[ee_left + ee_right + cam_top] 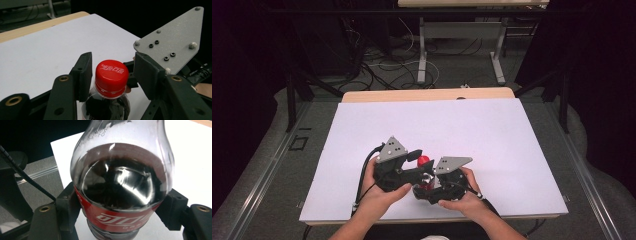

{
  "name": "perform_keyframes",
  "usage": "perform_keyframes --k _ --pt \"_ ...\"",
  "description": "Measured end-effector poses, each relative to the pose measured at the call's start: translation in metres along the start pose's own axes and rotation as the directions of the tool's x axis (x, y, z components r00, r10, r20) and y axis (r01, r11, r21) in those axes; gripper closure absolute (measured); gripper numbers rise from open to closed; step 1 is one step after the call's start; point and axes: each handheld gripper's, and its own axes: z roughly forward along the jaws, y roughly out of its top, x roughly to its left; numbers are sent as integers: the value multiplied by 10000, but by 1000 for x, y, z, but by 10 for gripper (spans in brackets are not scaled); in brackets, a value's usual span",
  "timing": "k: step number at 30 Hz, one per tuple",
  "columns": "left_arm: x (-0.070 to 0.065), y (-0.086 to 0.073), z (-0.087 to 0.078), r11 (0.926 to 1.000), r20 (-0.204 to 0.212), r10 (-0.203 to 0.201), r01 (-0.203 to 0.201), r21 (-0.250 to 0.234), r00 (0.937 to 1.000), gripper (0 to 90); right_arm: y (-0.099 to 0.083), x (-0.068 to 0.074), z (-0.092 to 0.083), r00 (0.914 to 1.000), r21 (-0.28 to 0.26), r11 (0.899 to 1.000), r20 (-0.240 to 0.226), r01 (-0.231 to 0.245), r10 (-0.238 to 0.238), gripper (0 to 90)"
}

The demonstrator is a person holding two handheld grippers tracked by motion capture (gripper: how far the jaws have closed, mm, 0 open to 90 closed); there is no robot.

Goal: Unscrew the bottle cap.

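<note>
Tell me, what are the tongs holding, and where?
The right tongs squeeze the cola bottle at its red label. The left tongs sit around the red cap, with a gap beside one pad, so they are not gripping it.

Red cap [111, 75], red label [117, 218] with white lettering, dark cola bottle [122, 185], white table [452, 130]

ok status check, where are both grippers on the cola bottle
Right gripper shut on the bottle at its label. Left gripper astride the red cap, far jaw clear of it, so open. Nothing in the way on the white table.
</note>
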Motion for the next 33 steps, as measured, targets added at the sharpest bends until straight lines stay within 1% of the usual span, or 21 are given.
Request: perform_keyframes --k 2,5,7,8,9,11,13,14,15,17,18,19,21,23,24,25,28,29,30,31,33 --pt "6 2 -2 10000 469 -76 76 0 9989 487 0 -1 -1 9999 69 10000 -90 -62 63 295" --pt "15 4 -1 9997 1266 -55 24 248 9919 488 0 0 0 9999 25 10000 -136 13 -12 295" --pt "19 4 -1 9993 1587 40 -97 353 9873 518 0 1 1 9999 -16 10000 -161 56 -57 295" --pt "20 3 0 9992 1590 26 -91 399 9873 534 0 1 1 9998 37 9999 -199 102 -101 295" --pt "21 3 1 9987 1493 116 -187 466 9887 579 0 1 1 9996 46 9999 -235 141 -140 295" --pt "22 1 1 9993 1399 10 -63 380 9902 608 0 2 2 9997 41 9999 -186 144 -143 295" --pt "17 -1 0 9996 884 34 -59 279 9961 614 0 2 2 9998 76 9999 -102 148 -147 295" --pt "14 -2 0 9998 526 47 -56 175 9986 615 0 2 2 10000 85 9999 -44 61 -61 295" --pt "10 -3 0 10000 128 -57 57 29 9999 616 -1 2 2 10000 84 9999 16 61 -61 295" --pt "2 -7 1 9996 -593 -199 188 -199 9980 618 -1 2 3 9997 80 10000 235 49 -51 295" --pt "-3 -9 3 9993 -893 -156 125 -349 9959 617 0 3 3 9996 118 9999 284 10 -13 295" --pt "-7 -10 4 9990 -1106 -154 106 -434 9937 617 0 3 3 9995 219 9998 311 -14 7 295" --pt "-8 -10 4 9990 -1214 -90 35 -454 9926 614 -1 2 4 9993 168 9998 370 -49 42 295" --pt "-5 -8 2 9991 -908 -7 -31 -419 9959 582 -2 2 4 9994 202 9998 334 -52 45 295" --pt "-3 -7 0 9991 -745 12 -43 -415 9972 557 -1 1 2 9998 301 9995 203 -75 69 295" --pt "-1 -5 -1 9993 -515 -16 -4 -386 9987 543 -1 1 2 9997 124 9999 241 -64 61 295" --pt "6 -1 -4 9996 161 212 -209 -171 9996 522 -1 0 0 9999 91 10000 136 19 -20 295" --pt "9 1 -5 9997 408 225 -221 -95 9989 519 -1 1 0 10000 95 9999 85 -44 43 295" --pt "12 2 -5 9996 687 272 -277 65 9973 518 0 1 0 9999 164 9998 0 110 -110 295" --pt "15 3 -4 9986 1046 396 -431 314 9937 517 0 1 0 9998 98 9998 -33 200 -200 295" --pt "18 2 -1 9978 1431 506 -562 356 9884 531 0 2 1 9995 122 9994 -110 310 -309 295"
